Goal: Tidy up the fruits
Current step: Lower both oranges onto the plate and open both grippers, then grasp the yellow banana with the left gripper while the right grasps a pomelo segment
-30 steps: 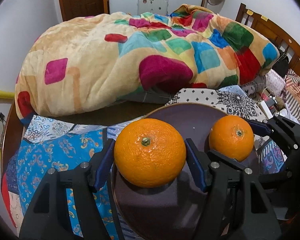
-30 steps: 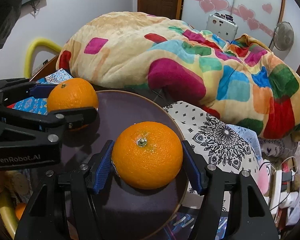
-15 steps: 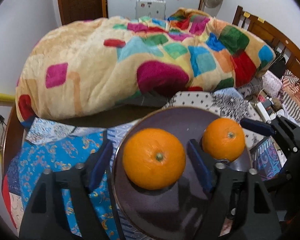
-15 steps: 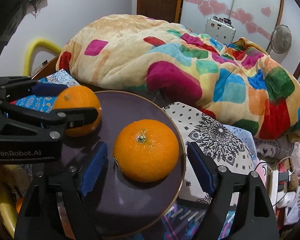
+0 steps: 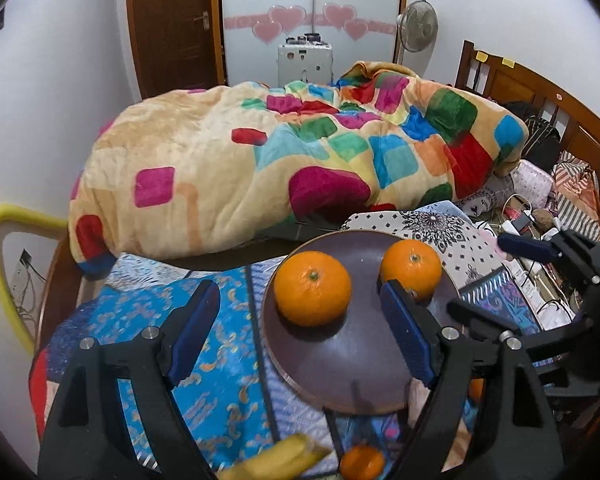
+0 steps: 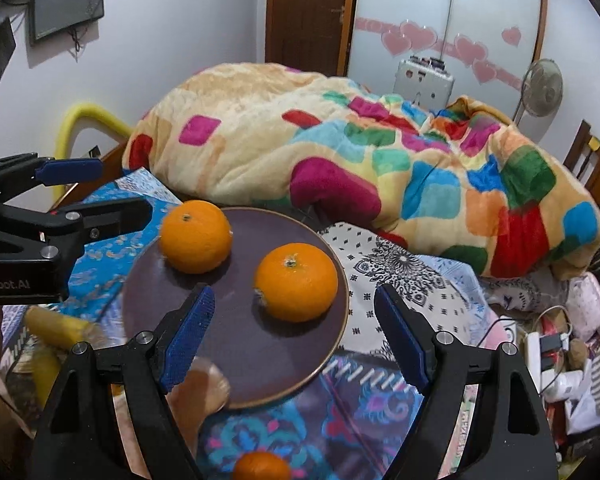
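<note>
both oranges sit on the plate (image 6: 332, 344); my left claw (image 5: 300, 336) and right claw (image 6: 296, 336) gape empty. next, the orange at bottom centre (image 6: 262, 466).

Only one piece of lettering could be read: white print on the black body of the left hand-held gripper (image 6: 84, 188), seen from the right wrist camera, spelled "Robot.AI" (its first letters ran off the picture's edge). Small yellow tags on the wooden bed frame (image 5: 540, 92) were too small to make out.
</note>
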A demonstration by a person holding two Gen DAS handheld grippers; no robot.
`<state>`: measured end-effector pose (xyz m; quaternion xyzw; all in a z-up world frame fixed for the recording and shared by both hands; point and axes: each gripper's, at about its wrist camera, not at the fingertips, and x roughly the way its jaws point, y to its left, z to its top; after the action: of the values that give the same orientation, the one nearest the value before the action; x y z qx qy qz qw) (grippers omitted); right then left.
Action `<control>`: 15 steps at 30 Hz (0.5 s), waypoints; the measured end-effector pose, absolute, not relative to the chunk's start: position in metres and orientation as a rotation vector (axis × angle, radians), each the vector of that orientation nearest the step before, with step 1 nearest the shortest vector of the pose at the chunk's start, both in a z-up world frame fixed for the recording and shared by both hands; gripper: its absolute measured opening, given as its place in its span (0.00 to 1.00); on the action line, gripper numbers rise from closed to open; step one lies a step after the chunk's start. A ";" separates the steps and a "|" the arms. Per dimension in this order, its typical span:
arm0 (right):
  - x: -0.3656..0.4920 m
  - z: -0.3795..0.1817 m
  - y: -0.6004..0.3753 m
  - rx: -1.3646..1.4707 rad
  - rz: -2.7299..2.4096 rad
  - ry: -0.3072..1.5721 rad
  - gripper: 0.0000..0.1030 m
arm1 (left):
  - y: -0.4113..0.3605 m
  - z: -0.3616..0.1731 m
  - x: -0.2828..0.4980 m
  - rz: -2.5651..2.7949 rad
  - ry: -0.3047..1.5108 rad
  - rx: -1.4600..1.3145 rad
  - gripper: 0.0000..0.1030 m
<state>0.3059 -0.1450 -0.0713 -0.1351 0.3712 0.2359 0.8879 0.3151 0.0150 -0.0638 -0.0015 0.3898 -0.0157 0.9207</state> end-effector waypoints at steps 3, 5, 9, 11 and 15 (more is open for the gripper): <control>0.289 -0.060 -0.146 -0.280 0.492 0.740 0.78 | 0.019 -0.057 0.296 -0.022 0.786 -0.003 0.81; 0.277 -0.053 -0.146 -0.272 0.497 0.723 0.78 | 0.024 -0.054 0.283 -0.019 0.779 -0.010 0.81; 0.257 -0.046 -0.146 -0.255 0.503 0.701 0.78 | 0.031 -0.050 0.256 -0.004 0.767 -0.010 0.82; 0.247 -0.044 -0.147 -0.237 0.512 0.695 0.78 | 0.035 -0.051 0.244 0.000 0.767 -0.011 0.84; 0.229 -0.045 -0.148 -0.214 0.518 0.688 0.78 | 0.044 -0.056 0.223 0.010 0.772 -0.007 0.85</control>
<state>0.2287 -0.1485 -0.0451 -0.1037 0.3329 0.2504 0.9032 0.2229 0.0438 -0.0564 -0.0032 0.3765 0.0050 0.9264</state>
